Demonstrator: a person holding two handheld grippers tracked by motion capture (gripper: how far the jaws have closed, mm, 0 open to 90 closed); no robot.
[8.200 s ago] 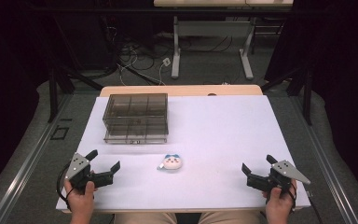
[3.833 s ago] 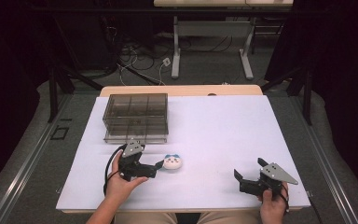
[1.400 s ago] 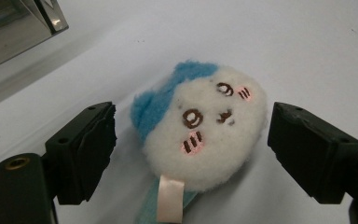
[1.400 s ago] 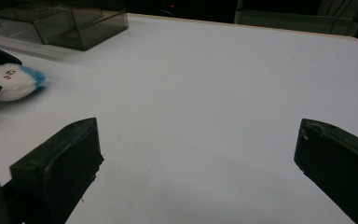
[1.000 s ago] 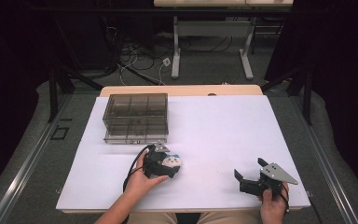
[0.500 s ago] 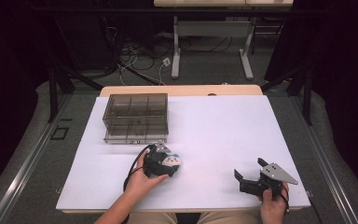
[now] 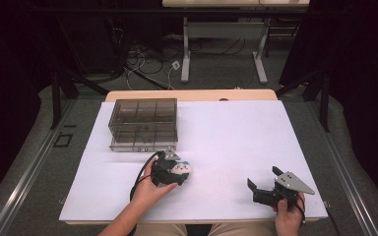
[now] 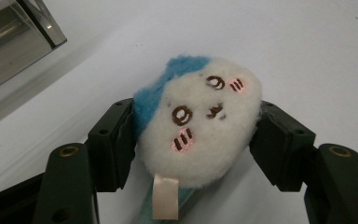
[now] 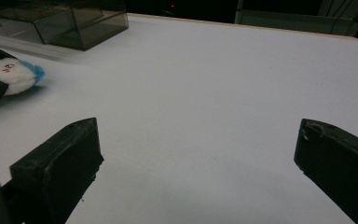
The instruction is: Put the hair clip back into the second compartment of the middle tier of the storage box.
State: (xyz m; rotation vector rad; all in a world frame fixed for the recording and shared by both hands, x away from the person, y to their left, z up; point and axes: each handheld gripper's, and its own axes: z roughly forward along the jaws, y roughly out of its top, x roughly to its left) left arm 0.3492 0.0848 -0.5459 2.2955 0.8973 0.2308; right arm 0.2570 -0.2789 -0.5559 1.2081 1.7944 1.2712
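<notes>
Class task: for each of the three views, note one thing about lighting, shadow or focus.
High view: white table bright, surrounding room dark. Left gripper view: plush toy sharp and evenly lit between the jaws, smoky plastic box blurred at the corner. Right gripper view: dimmer, near jaws soft, toy casts a shadow.

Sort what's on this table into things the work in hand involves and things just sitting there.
In the job:
- plush toy, white with a blue back, on the table
- left gripper, shut on the toy's sides

Just there:
- smoky clear compartment box, beyond the toy
- right gripper, open over bare table
</notes>
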